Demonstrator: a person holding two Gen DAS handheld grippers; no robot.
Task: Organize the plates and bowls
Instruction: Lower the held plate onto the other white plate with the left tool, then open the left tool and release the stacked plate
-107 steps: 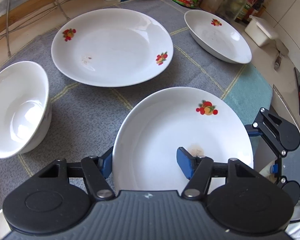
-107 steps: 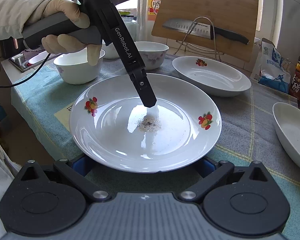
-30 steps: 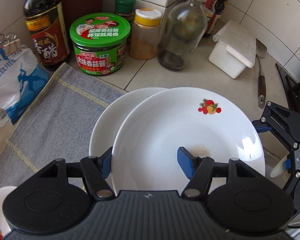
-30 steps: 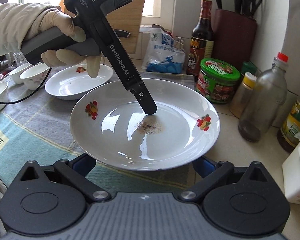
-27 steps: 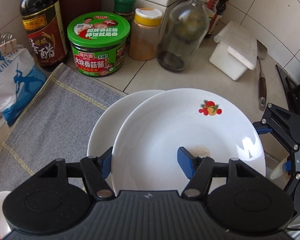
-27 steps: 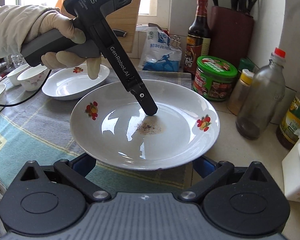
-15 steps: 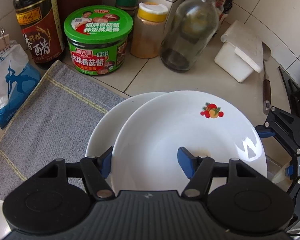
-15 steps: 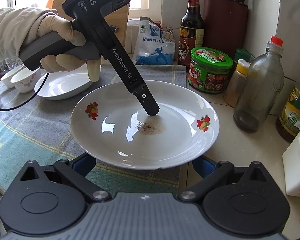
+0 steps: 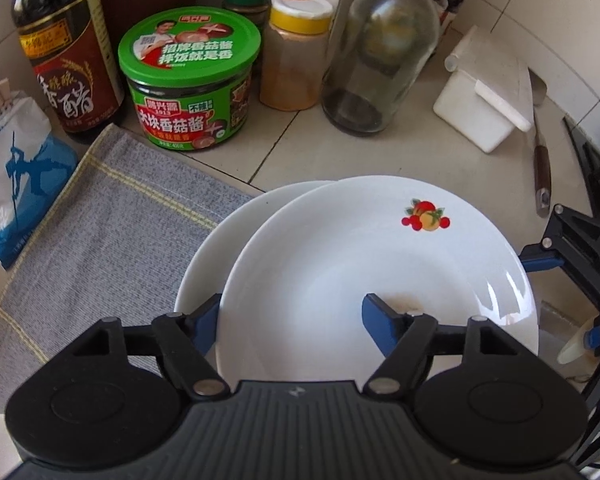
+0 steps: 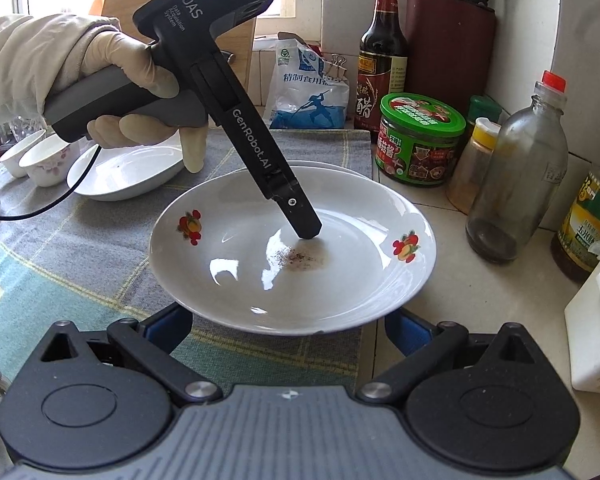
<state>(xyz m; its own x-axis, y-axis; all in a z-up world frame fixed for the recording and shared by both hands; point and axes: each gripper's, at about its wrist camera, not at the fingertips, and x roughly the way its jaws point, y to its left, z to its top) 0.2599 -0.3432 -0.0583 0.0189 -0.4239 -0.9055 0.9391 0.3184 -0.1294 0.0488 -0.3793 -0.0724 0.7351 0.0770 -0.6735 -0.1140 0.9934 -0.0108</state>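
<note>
A white plate with fruit prints [image 9: 340, 272] [image 10: 260, 280], brown specks at its centre, lies slightly offset on a second white plate [image 9: 212, 256] [image 10: 332, 170] at the cloth's edge. My left gripper [image 9: 292, 312] has the top plate's near rim between its jaws, which are opening. One blue finger [image 9: 380, 320] is inside the plate and the other sits outside the rim. In the right wrist view that finger [image 10: 300, 216] slants down into the plate, held by a gloved hand [image 10: 132, 80]. My right gripper [image 10: 286, 328] is open, its fingers [image 9: 536, 261] spread under the plate's rim.
A green-lidded jar [image 9: 188, 80], a vinegar bottle [image 9: 68, 60], a spice jar [image 9: 296, 52] and a glass bottle [image 9: 380, 48] stand close behind the plates. A white box [image 9: 484, 92] is at the right. On the cloth [image 9: 100, 220] lie another plate [image 10: 128, 176] and small bowls [image 10: 48, 160].
Both grippers carried the fruit-print plate from the middle of the cloth towards the jars. It has sunk onto the second plate, and the left jaws have spread slightly.
</note>
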